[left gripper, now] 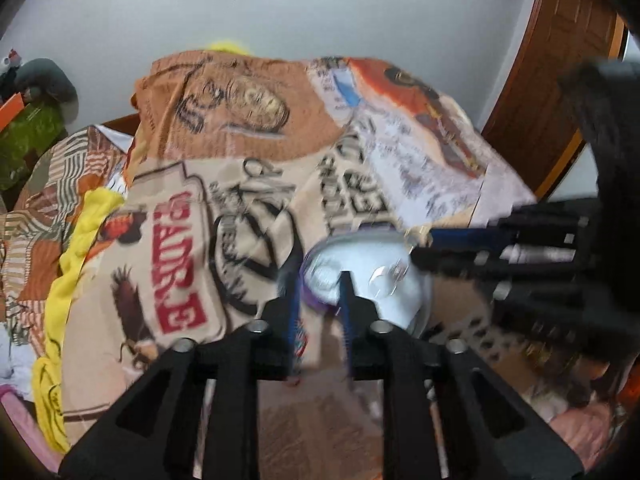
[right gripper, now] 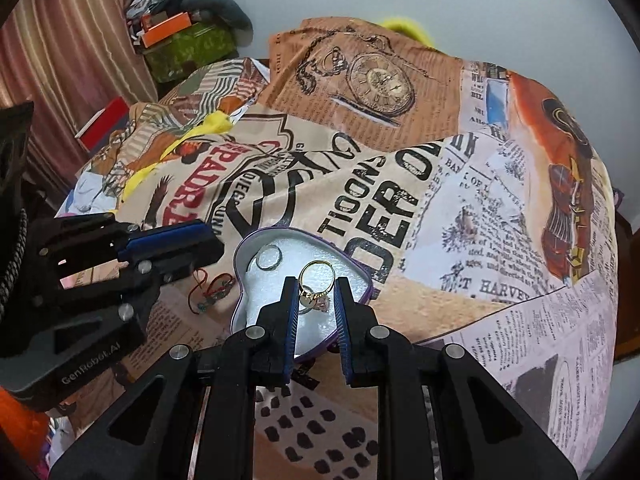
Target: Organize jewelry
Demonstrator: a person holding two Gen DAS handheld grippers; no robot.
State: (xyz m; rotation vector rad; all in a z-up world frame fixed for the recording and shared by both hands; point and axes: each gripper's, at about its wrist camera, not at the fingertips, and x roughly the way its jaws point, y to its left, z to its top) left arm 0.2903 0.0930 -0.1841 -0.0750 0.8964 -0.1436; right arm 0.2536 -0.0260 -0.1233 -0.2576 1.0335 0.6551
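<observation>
- Newsprint-patterned cloth covers the whole work surface, under a plain pale wall; what lies beneath the cloth is hidden.
- Held over the middle of it, a gold ring is pinched between the tips of the right claw, which grips its lower band while the hoop stands upright above the tips.
- Directly under the ring sits a heart-shaped tin with a white padded lining; a silver ring already lies in its upper left lobe, and another small piece seems to rest on the padding just behind the held ring, too hidden to name.
- Just left of the tin, a red cord piece lies on the cloth.
- Beyond that, the left claw hovers beside the tin's left edge with its jaws close together and nothing visible between them; the left wrist view is blurred.
- Risks, as I judge them: the grip catches only a thin band, so a tilt could flip the ring out onto the busy print, where it would be hard to find.
- Releasing from too high could bounce it off the padding or onto the piece below.
- A nudge from the left claw could shift the tin on the soft cloth.
</observation>
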